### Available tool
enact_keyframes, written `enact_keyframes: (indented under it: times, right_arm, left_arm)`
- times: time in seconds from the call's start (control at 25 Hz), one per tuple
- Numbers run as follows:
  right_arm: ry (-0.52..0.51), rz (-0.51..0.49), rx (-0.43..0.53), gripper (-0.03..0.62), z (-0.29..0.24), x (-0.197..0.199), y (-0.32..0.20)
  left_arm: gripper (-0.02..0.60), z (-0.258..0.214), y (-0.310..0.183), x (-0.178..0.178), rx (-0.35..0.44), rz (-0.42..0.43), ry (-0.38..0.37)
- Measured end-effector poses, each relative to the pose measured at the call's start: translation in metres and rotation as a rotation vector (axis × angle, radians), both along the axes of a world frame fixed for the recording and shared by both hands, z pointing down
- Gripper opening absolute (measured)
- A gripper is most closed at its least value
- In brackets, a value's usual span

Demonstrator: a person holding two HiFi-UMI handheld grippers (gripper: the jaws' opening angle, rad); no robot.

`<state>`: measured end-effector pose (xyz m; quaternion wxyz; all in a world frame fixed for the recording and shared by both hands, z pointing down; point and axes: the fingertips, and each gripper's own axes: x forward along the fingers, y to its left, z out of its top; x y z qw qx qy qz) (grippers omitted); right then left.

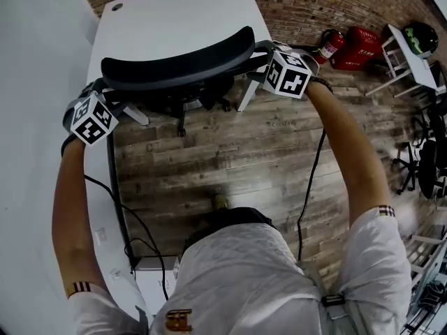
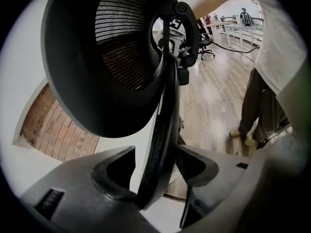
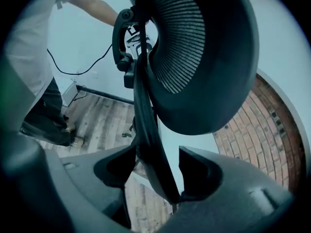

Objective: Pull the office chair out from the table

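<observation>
I stand right behind the office chair (image 1: 178,65), looking steeply down on its black, curved top rim. The chair is pushed in against the near edge of the white bench (image 1: 174,12), which lies just beyond its back. Its base and casters rest on the wooden floor (image 1: 244,159) directly beneath the back.

My left gripper (image 1: 103,89) is at the left end of the chair's top rim and my right gripper (image 1: 263,53) is at the right end, both pointing downward over it. The marker cubes sit just outside each end of the rim.

In the left gripper view, my jaws stand wide apart with the thin rim passing between them. It lies close to both pads, and a strip of white bench shows between the rim and one jaw. In the right gripper view, the jaws also stand wide apart around the rim, with open space on either side of it. The chair's mesh back (image 3: 182,38) curves away beyond them.

A red fire extinguisher (image 1: 330,46) stands well off to the chair's right, against the brick wall (image 1: 314,5).
</observation>
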<state>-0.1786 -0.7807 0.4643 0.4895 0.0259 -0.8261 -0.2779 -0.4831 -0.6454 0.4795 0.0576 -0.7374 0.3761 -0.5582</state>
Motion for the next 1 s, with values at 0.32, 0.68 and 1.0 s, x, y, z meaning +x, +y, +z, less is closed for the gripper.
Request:
enact_keyframes:
  times: [0.32, 0.68, 1.0]
  right_arm:
    - [0.092, -0.071, -0.025, 0.265, 0.024, -0.008, -0.008]
    - [0.158, -0.144, 0.068, 0.104, 0.042, -0.006, -0.008]
    - [0.15, -0.158, 0.115, 0.078, 0.041, -0.003, 0.01]
  left_arm:
    - [0.25, 0.024, -0.006, 0.007, -0.109, 0.048, -0.024]
    - [0.08, 0.032, -0.004, 0.004, -0.09, 0.11, -0.138]
    - [0.072, 0.036, 0.01, 0.005, -0.11, 0.129, -0.144]
